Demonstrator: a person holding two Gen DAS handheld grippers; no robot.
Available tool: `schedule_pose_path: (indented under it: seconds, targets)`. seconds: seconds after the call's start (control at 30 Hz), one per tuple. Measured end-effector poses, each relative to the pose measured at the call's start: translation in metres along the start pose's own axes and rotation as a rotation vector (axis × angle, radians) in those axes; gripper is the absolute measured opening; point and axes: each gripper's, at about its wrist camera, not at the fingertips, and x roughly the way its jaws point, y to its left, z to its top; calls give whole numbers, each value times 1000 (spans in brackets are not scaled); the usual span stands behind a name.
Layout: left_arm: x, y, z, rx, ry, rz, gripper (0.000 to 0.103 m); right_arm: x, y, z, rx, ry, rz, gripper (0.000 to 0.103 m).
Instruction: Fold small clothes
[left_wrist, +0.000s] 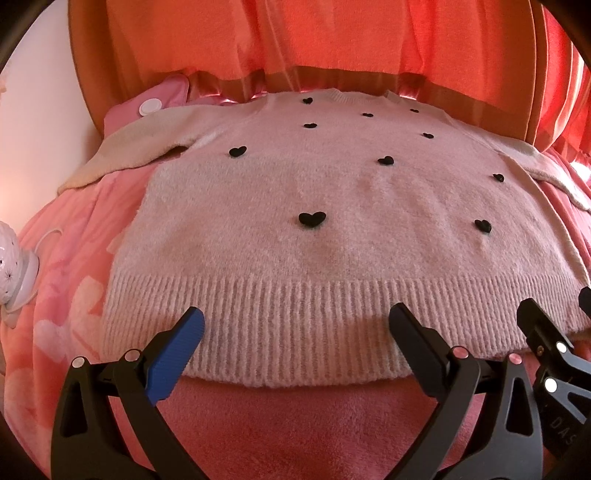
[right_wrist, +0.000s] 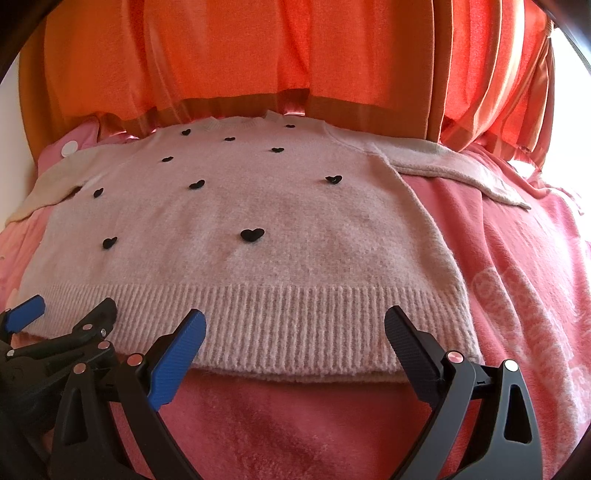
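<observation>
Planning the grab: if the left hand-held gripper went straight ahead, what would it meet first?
Probably the sweater's ribbed hem: the left hand-held gripper is open with its fingertips over it. Its height above the knit is unclear.

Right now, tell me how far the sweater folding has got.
Done: the pink sweater lies spread flat on the pink blanket, front up, sleeves out to the sides. In hand: nothing; the left tool and right tool are both open, poised at the ribbed hem. Left: every fold; no fold shows in the sweater.
</observation>
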Motion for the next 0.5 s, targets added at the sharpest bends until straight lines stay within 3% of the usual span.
schedule_pose_path:
  seconds: [0.5]
  targets:
    - [0,0,1,4,-3,-1,98,0,1,0,-1,3,2,95]
